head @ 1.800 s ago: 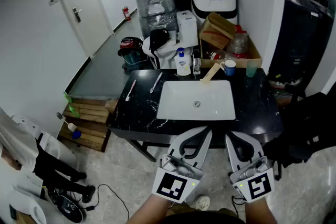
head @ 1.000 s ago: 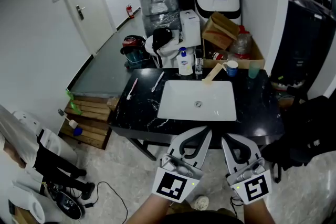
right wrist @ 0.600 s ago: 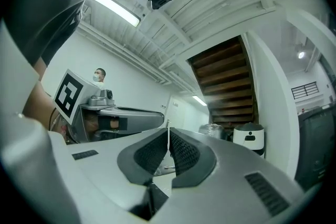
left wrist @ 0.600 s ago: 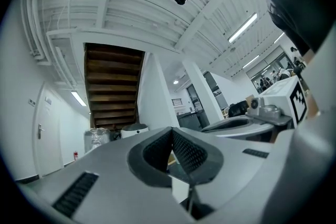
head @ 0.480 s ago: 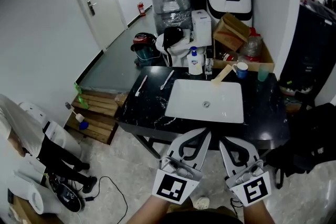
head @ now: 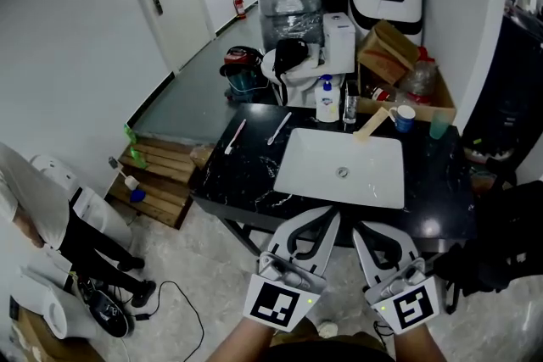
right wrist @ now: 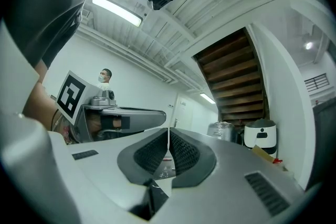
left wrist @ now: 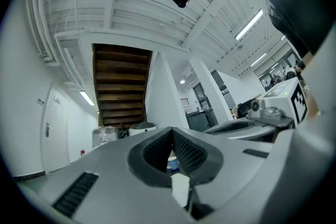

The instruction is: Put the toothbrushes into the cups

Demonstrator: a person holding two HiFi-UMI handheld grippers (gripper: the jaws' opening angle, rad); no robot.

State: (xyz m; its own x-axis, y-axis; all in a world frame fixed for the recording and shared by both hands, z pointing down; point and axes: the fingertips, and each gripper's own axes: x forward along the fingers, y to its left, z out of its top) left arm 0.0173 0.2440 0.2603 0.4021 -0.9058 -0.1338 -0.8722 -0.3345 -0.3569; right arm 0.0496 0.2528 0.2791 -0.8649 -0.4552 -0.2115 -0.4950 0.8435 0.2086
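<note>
Hovering short of the counter [head: 233,181] — my left gripper [head: 329,218] and right gripper [head: 360,230] both pinched closed, empty; toothbrushes [head: 234,136] lie left of the sink [head: 314,175].

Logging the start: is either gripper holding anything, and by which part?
Nothing. Left gripper and right gripper are shut, empty; the toothbrushes lie on the counter.

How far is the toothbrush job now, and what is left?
Done: nothing. The pink toothbrush and the white toothbrush lie on the counter left of the sink, far from the blue cup and green cup by its far right corner. In hand: nothing; left gripper and right gripper are shut, empty. Left: both pickups and placements.
</note>
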